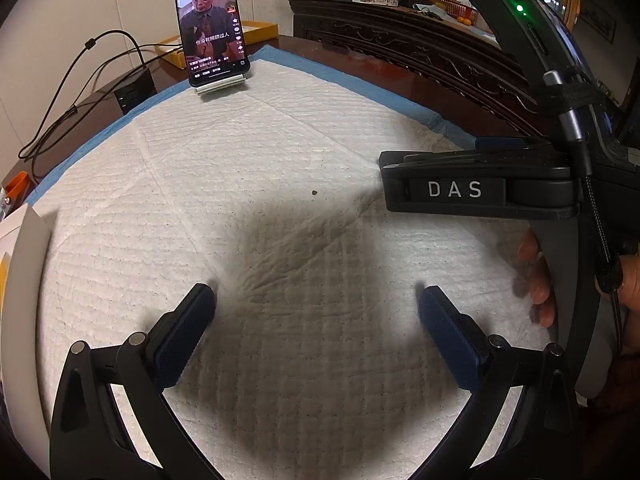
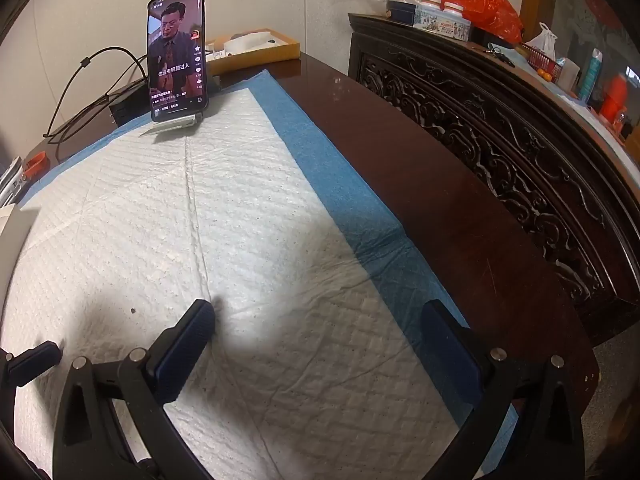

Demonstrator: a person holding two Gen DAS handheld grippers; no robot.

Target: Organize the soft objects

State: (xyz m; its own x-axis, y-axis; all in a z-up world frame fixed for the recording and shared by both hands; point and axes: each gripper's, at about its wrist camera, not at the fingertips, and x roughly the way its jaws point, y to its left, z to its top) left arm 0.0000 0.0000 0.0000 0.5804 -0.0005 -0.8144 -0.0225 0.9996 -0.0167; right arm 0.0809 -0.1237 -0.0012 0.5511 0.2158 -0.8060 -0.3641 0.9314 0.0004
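while both sets of jaws stand wide apart with nothing between them, the left gripper [image 1: 316, 300] hangs over the shadowed middle of the white quilted pad [image 1: 248, 184], its blue-padded fingers [image 1: 188, 332] just above the creased surface. in the right wrist view the right gripper [image 2: 320, 320] sits equally wide over the pad's right side, one finger above the white part, the other above the blue border [image 2: 320, 160]. no soft object to sort shows in either view; only the pad itself lies there, spread flat on the dark wooden table [image 2: 420, 184].

to the right in the left view, the body of the right-hand device [image 1: 476, 184], marked "das", reaches sideways over the pad, with the person's fingers [image 1: 536, 276] wrapped on its handle. a small dark speck [image 1: 314, 192] lies on the pad between the two tools.

farther back, a phone [image 1: 212, 26] stands upright on a stand at the pad's far edge, its screen lit with a video. beside it, black cables [image 1: 80, 92] run to a dark box [image 1: 134, 90]. a yellow tray [image 2: 256, 50] sits behind the phone. along the right runs a carved dark wood cabinet [image 2: 500, 140], topped with an orange plastic bag [image 2: 480, 4] and tins.
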